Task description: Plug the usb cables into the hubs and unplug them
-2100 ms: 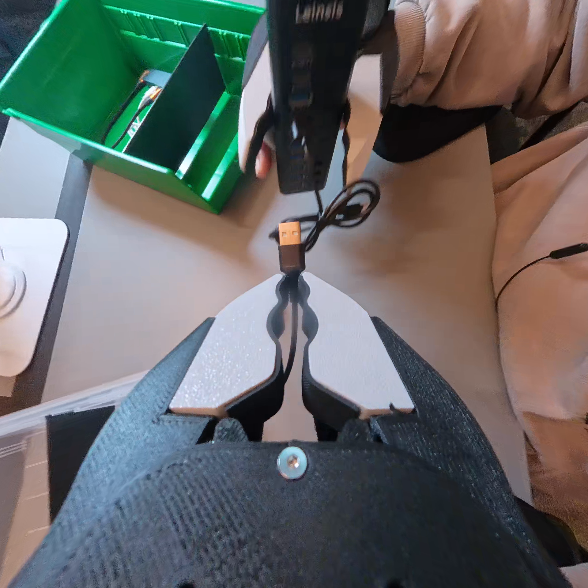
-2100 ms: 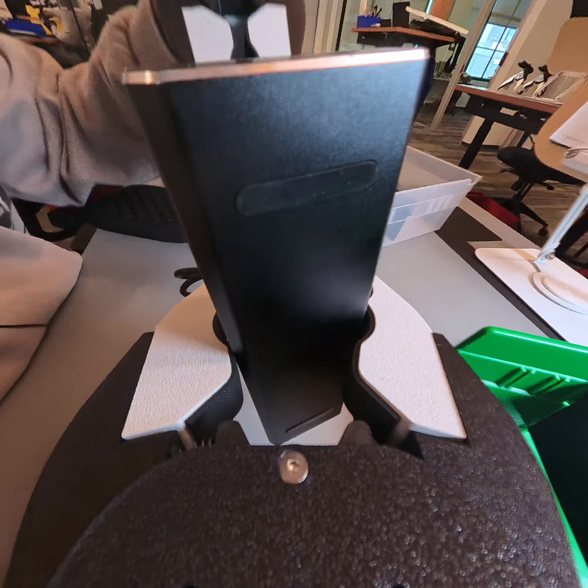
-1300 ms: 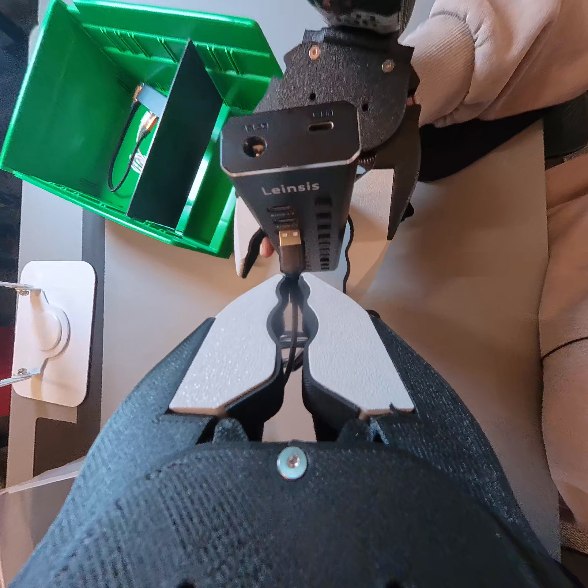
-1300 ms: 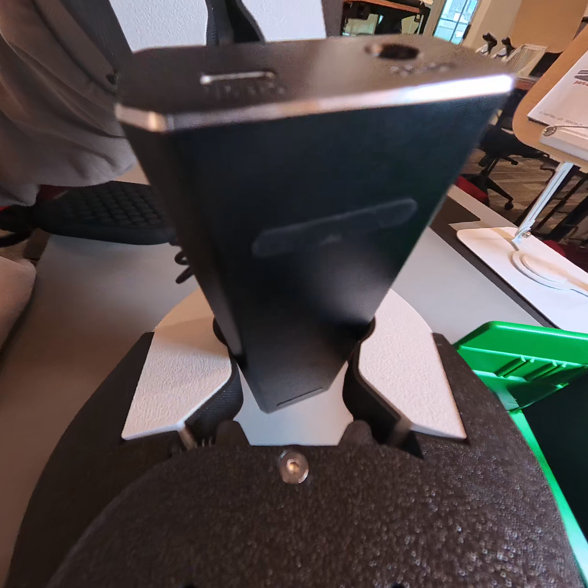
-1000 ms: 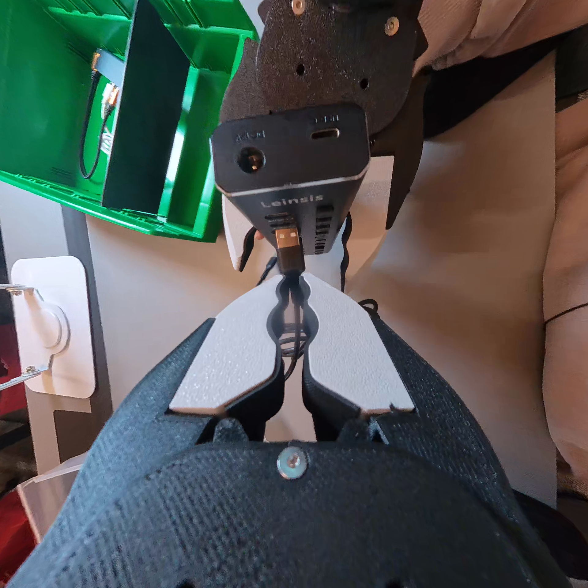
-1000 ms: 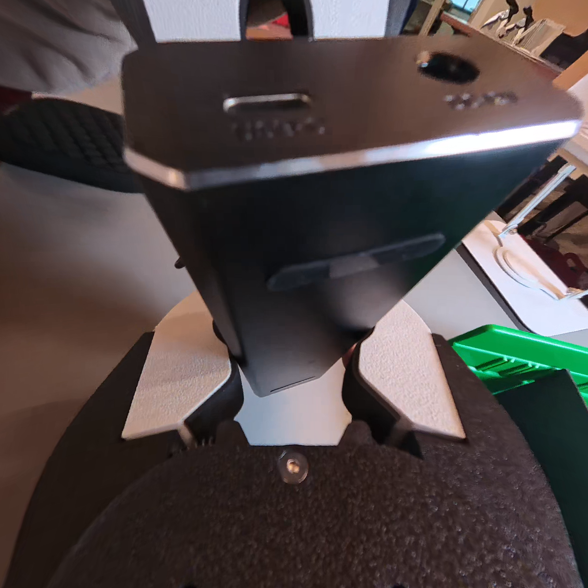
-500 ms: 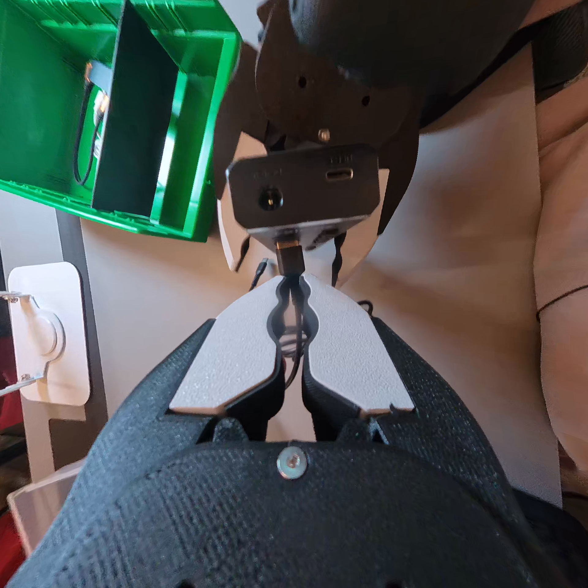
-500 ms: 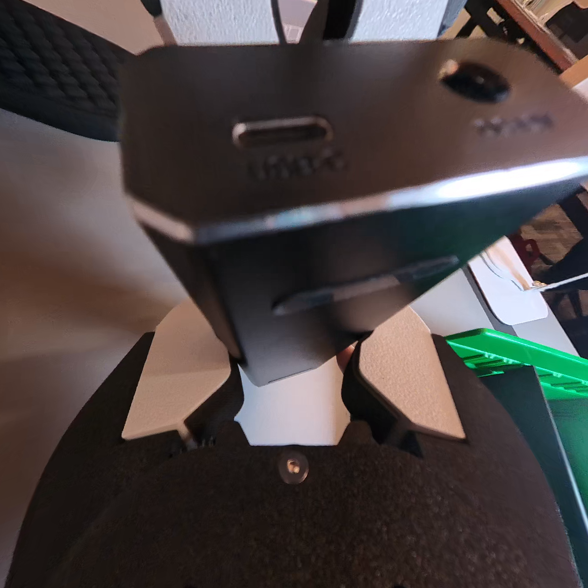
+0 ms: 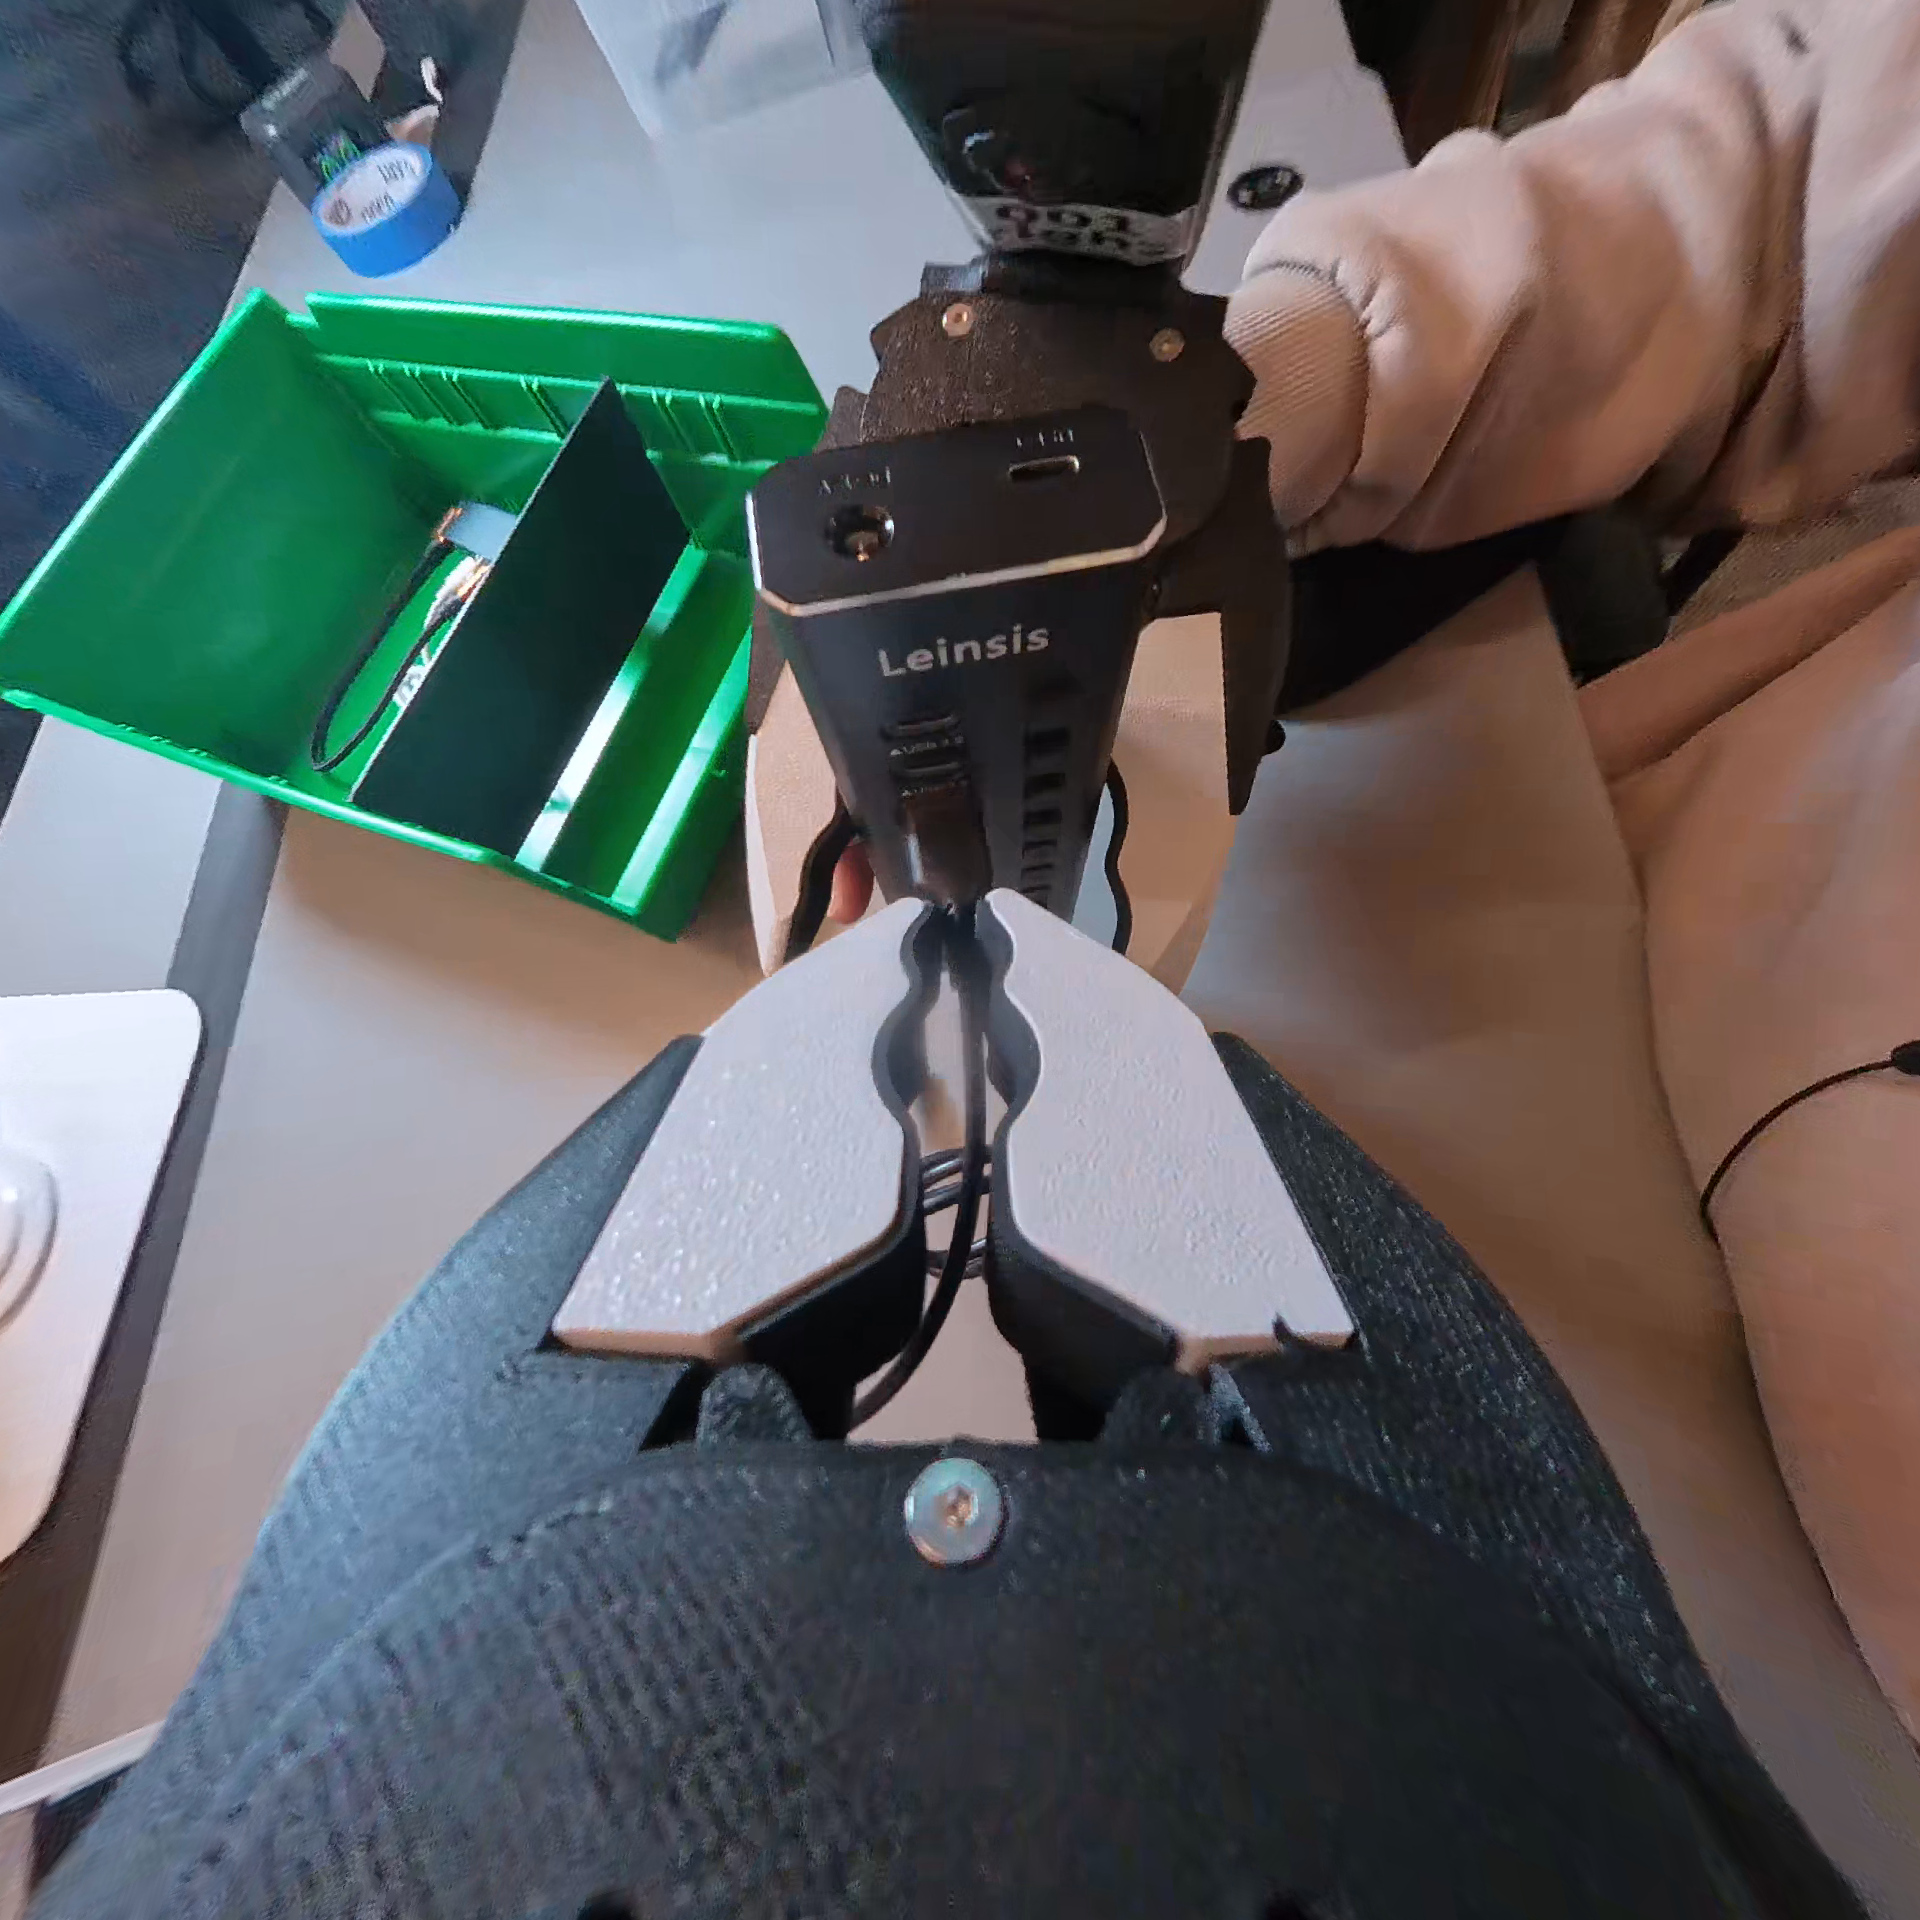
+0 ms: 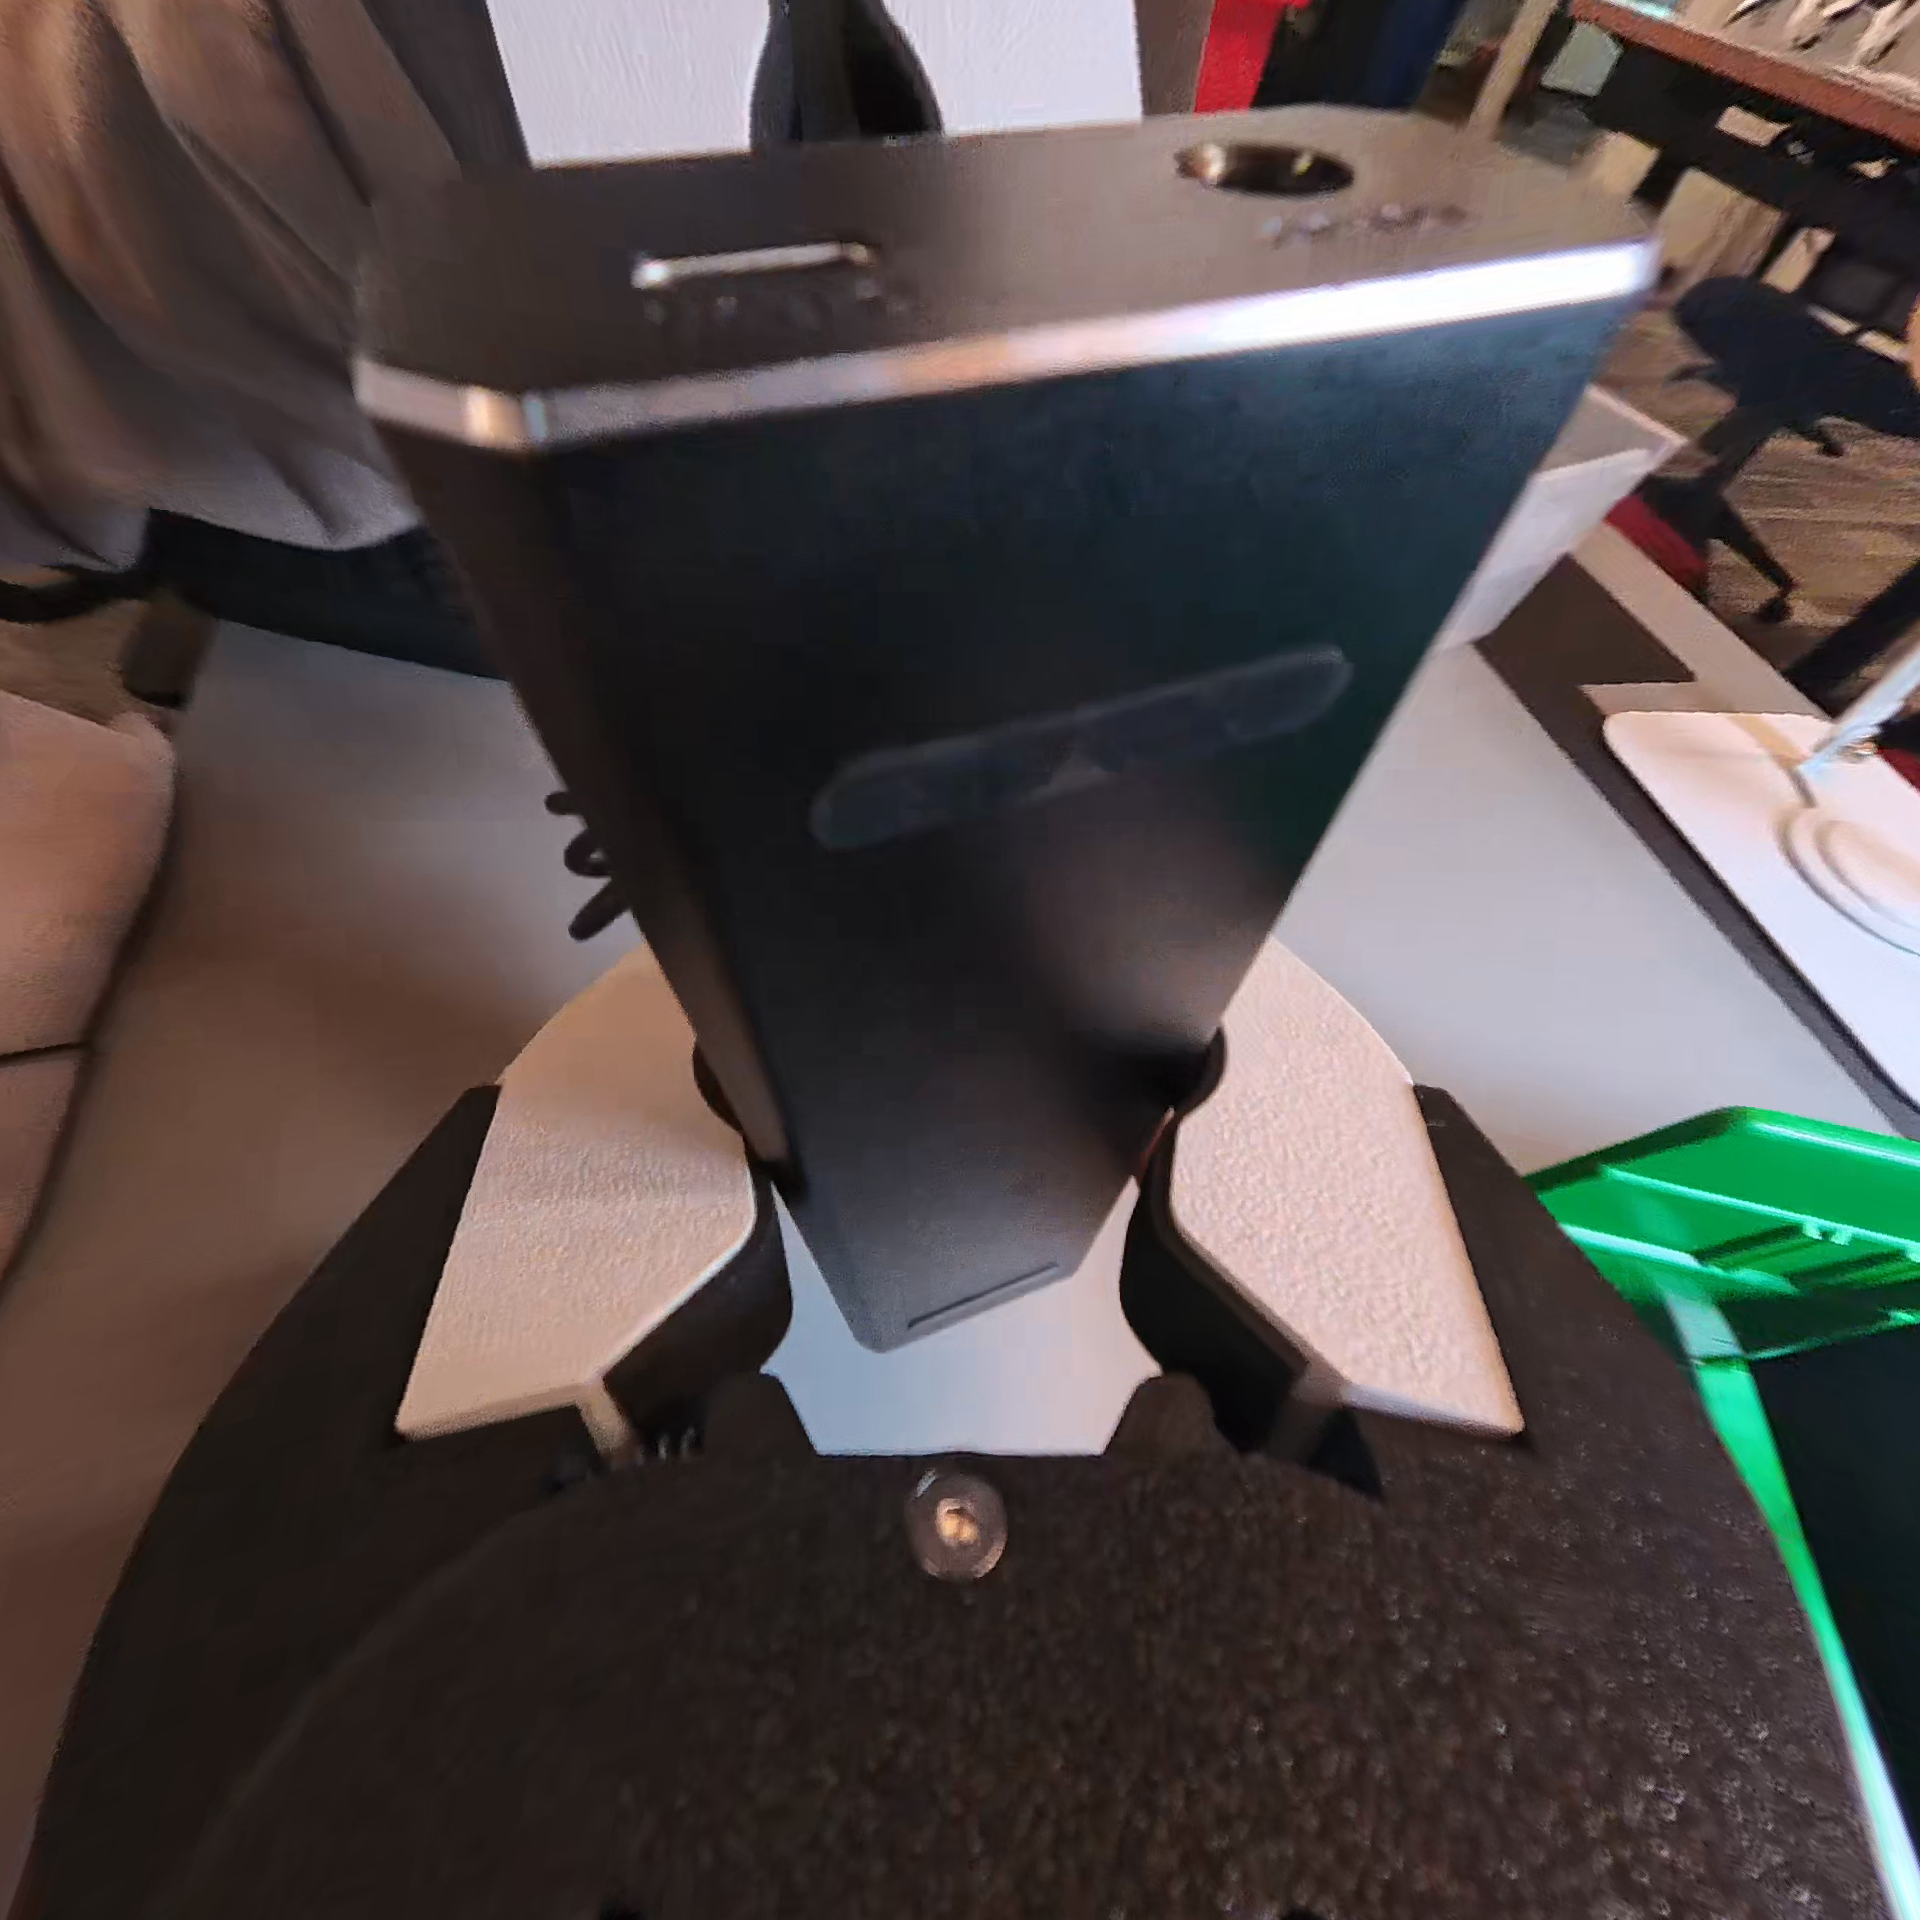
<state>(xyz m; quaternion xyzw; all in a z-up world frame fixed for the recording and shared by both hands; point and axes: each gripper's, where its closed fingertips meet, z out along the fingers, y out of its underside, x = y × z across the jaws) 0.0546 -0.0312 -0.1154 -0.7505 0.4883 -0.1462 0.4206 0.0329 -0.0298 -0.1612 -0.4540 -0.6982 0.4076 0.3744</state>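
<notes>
An open-plan office or lab workspace, seen from a work desk.

The grey desk [image 9: 436, 1039] carried a green plastic bin [image 9: 208, 540] with a dark divider, a roll of blue tape [image 9: 387, 213] and a white flat base [image 10: 1714, 831] with a metal stem rising from it. Beyond the desk edge, the right wrist view showed a wood-look floor [image 10: 1766, 520], a dark swivel chair [image 10: 1787, 395] on a wheeled base and a further wooden-topped table [image 10: 1766, 94] on dark legs. A clear plastic tub [image 10: 1558, 520] sat at the desk's far side. A person's beige sleeve [image 9: 1558, 312] reached over the desk.
</notes>
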